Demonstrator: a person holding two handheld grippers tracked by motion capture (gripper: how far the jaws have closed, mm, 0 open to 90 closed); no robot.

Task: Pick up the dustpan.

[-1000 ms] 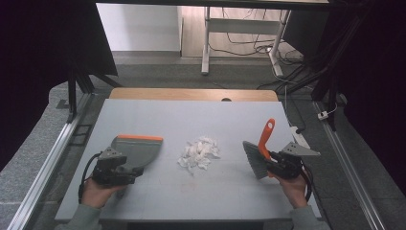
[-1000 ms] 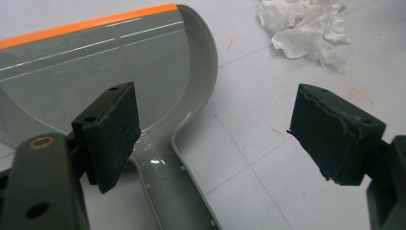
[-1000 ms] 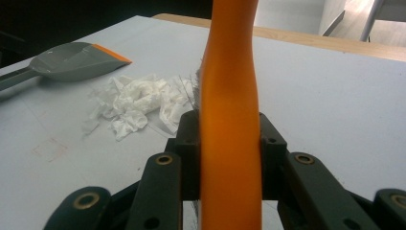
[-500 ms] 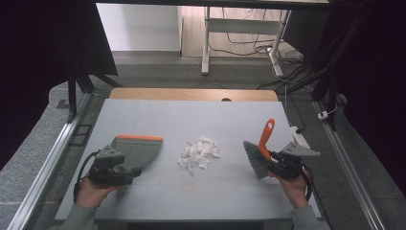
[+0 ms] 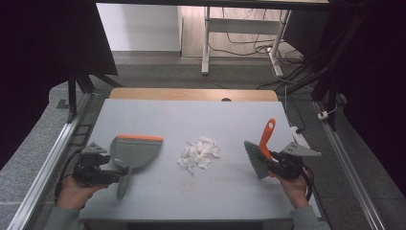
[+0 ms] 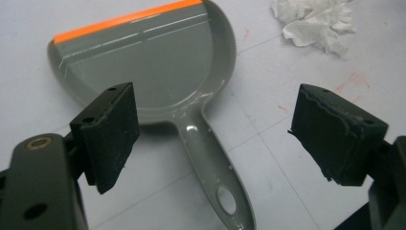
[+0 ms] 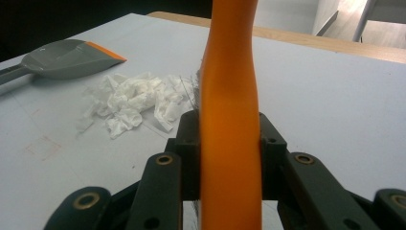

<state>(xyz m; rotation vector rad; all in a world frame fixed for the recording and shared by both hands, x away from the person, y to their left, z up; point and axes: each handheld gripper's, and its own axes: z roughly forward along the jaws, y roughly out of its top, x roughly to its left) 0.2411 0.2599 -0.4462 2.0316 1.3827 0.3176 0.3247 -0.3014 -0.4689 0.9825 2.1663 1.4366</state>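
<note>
The high view looks forward and down from above the person's side of the counter [image 5: 191,115], taking in its whole top and the floor beyond. The left gripper view sits close over the counter, looking down between its own spread jaws at the dustpan [image 6: 158,72]; the right gripper view looks low and nearly level across the surface, an orange handle [image 7: 230,120] pressed right up to the lens. All three share the paper scraps [image 5: 199,153] — and the dustpan.

A: What's cut off? Dustpan [image 6: 158,62] handle tip runs off the bottom edge in the left gripper view.
B: Brush handle [image 7: 230,96] is cropped top and bottom in the right gripper view, bristles mostly hidden behind it.
</note>
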